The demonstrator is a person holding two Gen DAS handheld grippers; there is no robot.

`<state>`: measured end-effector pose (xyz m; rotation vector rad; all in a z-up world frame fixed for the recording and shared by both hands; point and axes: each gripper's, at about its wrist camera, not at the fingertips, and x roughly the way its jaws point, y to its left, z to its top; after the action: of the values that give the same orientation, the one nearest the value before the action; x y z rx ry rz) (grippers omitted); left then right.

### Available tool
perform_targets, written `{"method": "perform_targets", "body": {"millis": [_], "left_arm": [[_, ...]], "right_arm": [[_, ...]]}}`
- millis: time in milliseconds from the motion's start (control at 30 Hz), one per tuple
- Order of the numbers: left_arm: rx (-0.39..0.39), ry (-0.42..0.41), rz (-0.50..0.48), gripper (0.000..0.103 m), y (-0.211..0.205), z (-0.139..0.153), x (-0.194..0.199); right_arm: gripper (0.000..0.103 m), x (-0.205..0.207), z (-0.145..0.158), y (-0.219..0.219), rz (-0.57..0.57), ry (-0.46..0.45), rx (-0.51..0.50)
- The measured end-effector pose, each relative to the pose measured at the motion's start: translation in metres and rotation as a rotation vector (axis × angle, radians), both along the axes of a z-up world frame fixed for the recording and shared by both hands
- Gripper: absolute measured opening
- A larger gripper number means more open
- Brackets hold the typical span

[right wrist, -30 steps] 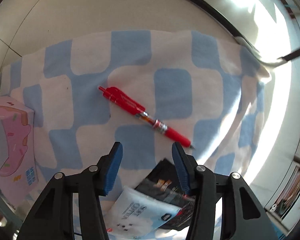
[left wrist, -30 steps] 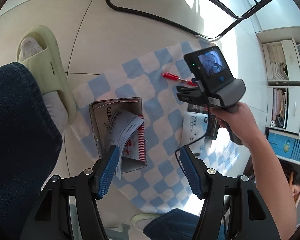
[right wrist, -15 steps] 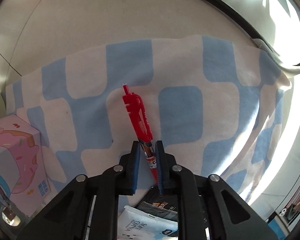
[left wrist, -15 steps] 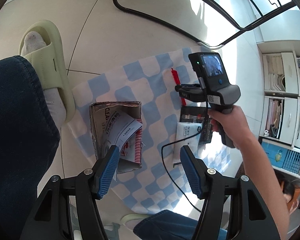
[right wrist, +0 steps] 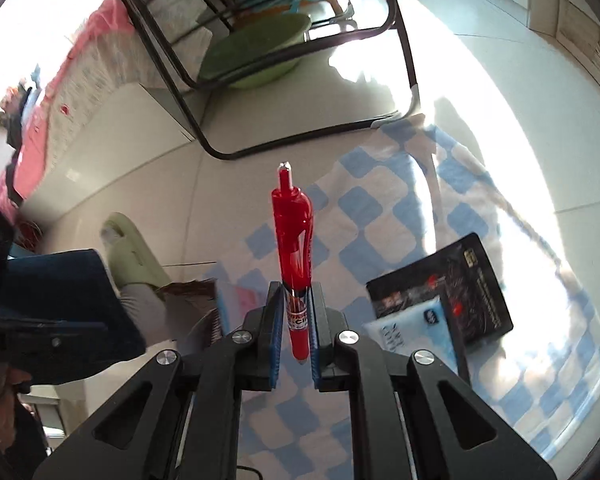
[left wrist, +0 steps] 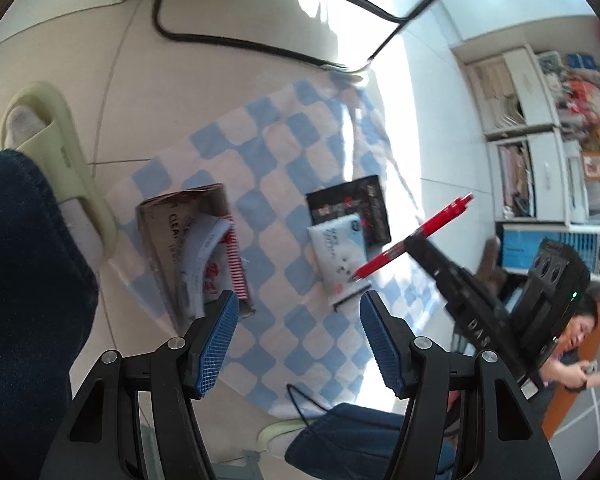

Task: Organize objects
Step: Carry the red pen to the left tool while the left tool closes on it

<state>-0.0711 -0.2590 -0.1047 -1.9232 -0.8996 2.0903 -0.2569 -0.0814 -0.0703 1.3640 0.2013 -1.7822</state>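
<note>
Red pen (right wrist: 293, 254) clamped between the blue pads of the right gripper (right wrist: 294, 334), fingers (right wrist: 275, 336) closing the last bit onto its barrel, clicker end standing up and away from the camera, writing tip poking out just below the pads. Lifted clear of the blue-and-white checked cloth (right wrist: 384, 216) spread on the tiled floor (right wrist: 140, 148). Seen from the left wrist view, same red pen (left wrist: 414, 238) slanting in the air at the right, held by the right gripper (left wrist: 414, 245), tip hanging over the white tissue pack (left wrist: 338, 250). Left gripper (left wrist: 296, 342) near the bottom of that view, fingers (left wrist: 216, 344) spread wide with nothing between them, hovering above the cloth (left wrist: 284, 148). Open cardboard box (left wrist: 188, 244) on the left part of the cloth, white and red-striped packets standing inside it. Black packet (left wrist: 352, 204) in the middle of the cloth, the white tissue pack overlapping its near edge. In the right wrist view, the black packet (right wrist: 456, 284) to the right with the light-blue tissue pack (right wrist: 414, 326) lapping its near left corner. Pale green slipper (left wrist: 56, 152) on a socked foot at the far left, touching the cloth edge, with a dark denim trouser leg (left wrist: 24, 280) beside it. Black metal chair frame (right wrist: 268, 68) on the floor beyond the cloth, a green basin (right wrist: 256, 52) under it.
</note>
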Motion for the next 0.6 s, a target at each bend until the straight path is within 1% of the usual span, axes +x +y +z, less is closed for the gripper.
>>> {"method": "perform_targets", "body": {"millis": [67, 133, 233, 333, 400, 433, 467, 533, 567, 600], "left_arm": [[0.064, 0.057, -0.057, 0.062, 0.01, 0.008, 0.004], [0.082, 0.081, -0.102, 0.062, 0.018, 0.012, 0.007], [0.043, 0.094, -0.193, 0.062, 0.032, 0.011, 0.017], [-0.022, 0.058, -0.272, 0.062, 0.047, 0.003, 0.025], [-0.055, 0.035, -0.289, 0.062, 0.052, -0.001, 0.026], [-0.055, 0.024, -0.293, 0.062, 0.052, -0.003, 0.026], [-0.043, 0.009, -0.29, 0.062, 0.053, -0.005, 0.024], [0.006, 0.004, -0.26, 0.062, 0.05, -0.004, 0.021], [0.026, 0.012, -0.241, 0.058, 0.046, -0.002, 0.02], [0.035, 0.019, -0.226, 0.038, 0.041, -0.002, 0.019]], "right_arm": [[0.012, 0.037, 0.012, 0.015, -0.021, -0.019, -0.038], [0.012, 0.065, 0.015, 0.024, -0.043, -0.067, -0.07], [0.012, 0.097, -0.006, 0.04, -0.095, -0.164, -0.118], [0.012, 0.127, -0.016, 0.041, -0.064, -0.174, -0.09], [0.012, 0.139, -0.015, 0.034, -0.013, -0.167, -0.085], [0.012, 0.143, -0.011, 0.029, 0.006, -0.157, -0.087], [0.012, 0.146, -0.009, 0.029, 0.011, -0.158, -0.101], [0.012, 0.151, -0.006, 0.027, 0.014, -0.183, -0.138], [0.012, 0.153, -0.006, 0.026, 0.013, -0.187, -0.145], [0.013, 0.156, -0.005, 0.025, 0.014, -0.19, -0.146]]}}
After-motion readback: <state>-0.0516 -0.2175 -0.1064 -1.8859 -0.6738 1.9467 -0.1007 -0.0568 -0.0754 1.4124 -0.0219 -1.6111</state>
